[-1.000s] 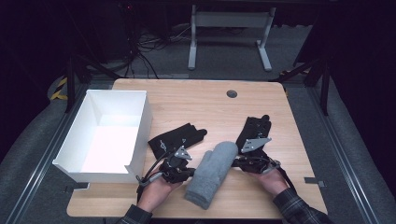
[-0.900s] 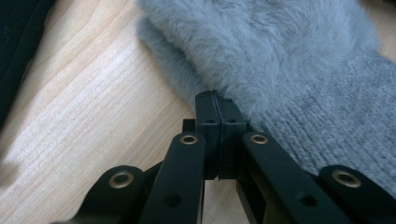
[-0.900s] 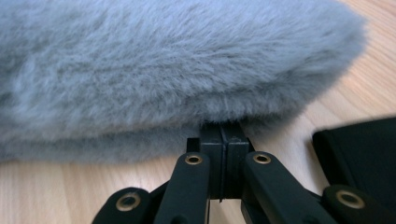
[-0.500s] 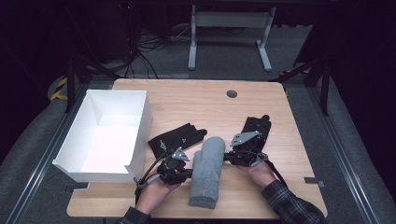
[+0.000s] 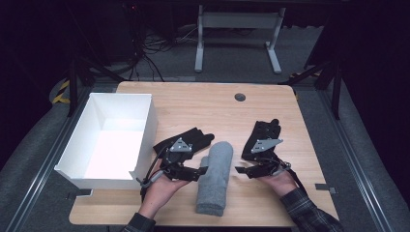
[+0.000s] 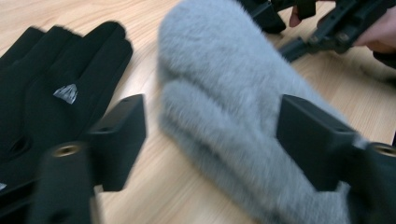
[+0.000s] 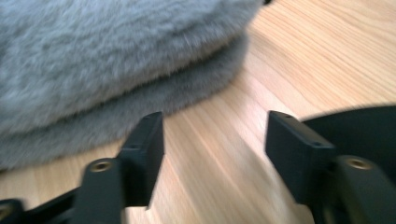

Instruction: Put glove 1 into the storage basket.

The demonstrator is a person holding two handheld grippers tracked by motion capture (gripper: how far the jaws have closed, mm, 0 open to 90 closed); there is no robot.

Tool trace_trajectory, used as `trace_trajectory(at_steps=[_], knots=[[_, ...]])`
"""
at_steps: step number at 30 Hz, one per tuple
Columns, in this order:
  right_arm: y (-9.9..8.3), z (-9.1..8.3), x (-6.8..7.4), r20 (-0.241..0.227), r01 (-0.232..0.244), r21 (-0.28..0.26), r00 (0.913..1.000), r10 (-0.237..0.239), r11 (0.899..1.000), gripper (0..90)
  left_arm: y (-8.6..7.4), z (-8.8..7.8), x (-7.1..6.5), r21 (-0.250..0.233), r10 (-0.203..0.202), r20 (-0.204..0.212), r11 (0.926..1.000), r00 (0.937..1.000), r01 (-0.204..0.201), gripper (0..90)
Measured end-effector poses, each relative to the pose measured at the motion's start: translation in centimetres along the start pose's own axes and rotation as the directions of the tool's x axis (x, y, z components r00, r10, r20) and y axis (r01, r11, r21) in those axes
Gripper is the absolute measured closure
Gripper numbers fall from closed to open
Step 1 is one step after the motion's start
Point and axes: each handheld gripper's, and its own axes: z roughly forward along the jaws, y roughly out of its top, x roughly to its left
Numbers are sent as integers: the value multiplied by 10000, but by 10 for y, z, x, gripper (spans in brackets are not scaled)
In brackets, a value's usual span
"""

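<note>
Two grippers flank the grey mitten [image 5: 215, 176], which lies lengthwise on the counter [image 5: 203, 104]. The left gripper [image 5: 202, 171] sits at the mitten's left edge, the right gripper [image 5: 241, 170] just off its right; both have just been opening their jaws and grasp nothing. Beyond the mitten lie two black gloves [image 5: 186, 141], one either side, and a white box [image 5: 110, 140] far left.

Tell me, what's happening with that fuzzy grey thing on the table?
A person holds tongs in each hand beside a fuzzy grey mitten lying on the wooden table. The left tongs and right tongs have both just opened and hold nothing; the mitten lies loose between them. Two black gloves lie on either side, with a white open box at the left.
</note>
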Motion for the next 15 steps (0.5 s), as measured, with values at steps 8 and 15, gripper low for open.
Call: trace_trajectory(at_steps=[8,15], knots=[[-19,-14,6,232,170,103,9996,-172,9998,194,14,24,-7,296,236,82,9993,9997,-238,124],[-34,-23,8,39,166,42,9999,-166,9999,160,15,50,-11,935,488,-120,9945,9987,-475,88]])
